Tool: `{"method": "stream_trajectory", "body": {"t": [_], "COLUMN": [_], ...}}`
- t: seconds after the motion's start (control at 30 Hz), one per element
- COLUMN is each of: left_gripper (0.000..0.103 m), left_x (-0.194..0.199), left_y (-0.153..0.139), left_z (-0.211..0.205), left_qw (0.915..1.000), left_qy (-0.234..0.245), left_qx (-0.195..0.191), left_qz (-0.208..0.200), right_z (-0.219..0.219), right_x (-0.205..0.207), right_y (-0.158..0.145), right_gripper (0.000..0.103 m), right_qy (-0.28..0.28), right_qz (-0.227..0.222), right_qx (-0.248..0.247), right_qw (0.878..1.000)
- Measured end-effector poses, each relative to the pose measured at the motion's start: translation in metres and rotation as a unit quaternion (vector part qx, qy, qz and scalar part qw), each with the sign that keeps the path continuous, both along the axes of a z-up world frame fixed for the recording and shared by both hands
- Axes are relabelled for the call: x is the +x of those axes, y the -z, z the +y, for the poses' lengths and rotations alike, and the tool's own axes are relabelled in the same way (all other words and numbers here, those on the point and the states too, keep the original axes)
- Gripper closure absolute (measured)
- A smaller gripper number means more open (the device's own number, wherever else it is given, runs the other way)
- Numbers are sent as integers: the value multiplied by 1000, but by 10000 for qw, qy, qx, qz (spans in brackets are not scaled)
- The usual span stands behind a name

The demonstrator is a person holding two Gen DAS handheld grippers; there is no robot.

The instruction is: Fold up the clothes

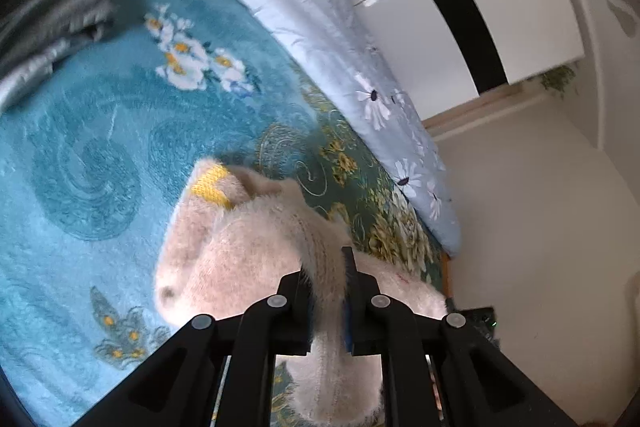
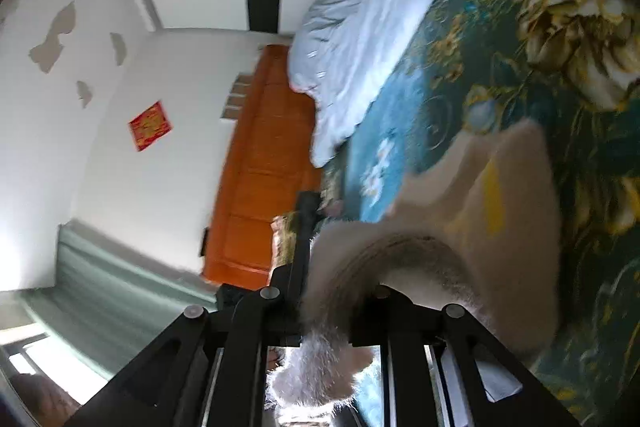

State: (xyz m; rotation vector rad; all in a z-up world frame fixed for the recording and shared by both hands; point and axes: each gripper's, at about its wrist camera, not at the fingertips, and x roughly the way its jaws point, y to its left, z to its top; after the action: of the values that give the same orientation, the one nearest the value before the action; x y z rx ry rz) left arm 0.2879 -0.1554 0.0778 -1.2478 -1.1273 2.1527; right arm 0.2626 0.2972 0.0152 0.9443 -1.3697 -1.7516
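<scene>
We hold the fuzzy cream sweater (image 1: 240, 259) lifted over the bed's blue floral blanket (image 1: 80, 147), left gripper (image 1: 329, 291) and right gripper (image 2: 326, 307) each clamped on its edge, mid-fold, needing level carrying next.

A fuzzy cream knit sweater (image 1: 248, 259) is seen on a plush, patterned blanket (image 1: 100, 155); the quilt (image 1: 304, 7) looks smooth cotton, the headboard (image 2: 260, 163) glossy wood.

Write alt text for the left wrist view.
The left tool is shut on a fold of a fuzzy cream sweater with a yellow patch, above a blue floral blanket. A pale blue daisy-print duvet lies beyond.
</scene>
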Motion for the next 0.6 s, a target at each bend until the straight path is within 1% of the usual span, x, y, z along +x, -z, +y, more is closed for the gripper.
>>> {"method": "stream_trajectory", "body": {"t": [0.13,0.2,0.23,0.3,0.33,0.37,0.4,0.43,0.47,0.5,0.53,0.57,0.6], "left_gripper": [90,88,85,75,67,62,61,59,55,52,46,41,40], "left_x": [-18,-23,-25,-29,-30,-32,-33,-33,-33,-33,-32,-31,-29], "left_y": [24,34,39,49,53,58,62,66,69,72,74,75,76], "left_z": [-4,-7,-8,-11,-12,-13,-14,-16,-18,-19,-22,-25,-28], "left_qw": [9991,9983,9978,9968,9965,9961,9955,9948,9936,9919,9897,9870,9849], "left_qy": [-135,-189,-219,-294,-342,-390,-427,-455,-499,-549,-633,-727,-810], "left_qx": [319,442,501,574,576,578,624,697,836,993,1166,1344,1455], "left_qz": [-232,-327,-376,-464,-502,-540,-563,-580,-580,-576,-545,-507,-466], "right_z": [5,6,6,9,11,13,17,21,25,31,36,38,41], "right_x": [-14,-21,-25,-30,-33,-34,-34,-34,-34,-34,-34,-33,-33], "right_y": [15,24,28,40,47,53,58,63,65,68,70,70,70], "right_gripper": [88,87,87,82,81,76,70,67,62,61,61,61,60], "right_qy": [43,65,76,125,150,205,301,396,468,573,634,655,676], "right_qz": [-206,-313,-374,-518,-589,-660,-714,-767,-784,-793,-796,-799,-801], "right_qx": [-73,-153,-202,-388,-480,-569,-664,-757,-820,-879,-882,-804,-725], "right_qw": [9998,9994,9991,9978,9970,9960,9948,9934,9924,9913,9909,9914,9918]}}
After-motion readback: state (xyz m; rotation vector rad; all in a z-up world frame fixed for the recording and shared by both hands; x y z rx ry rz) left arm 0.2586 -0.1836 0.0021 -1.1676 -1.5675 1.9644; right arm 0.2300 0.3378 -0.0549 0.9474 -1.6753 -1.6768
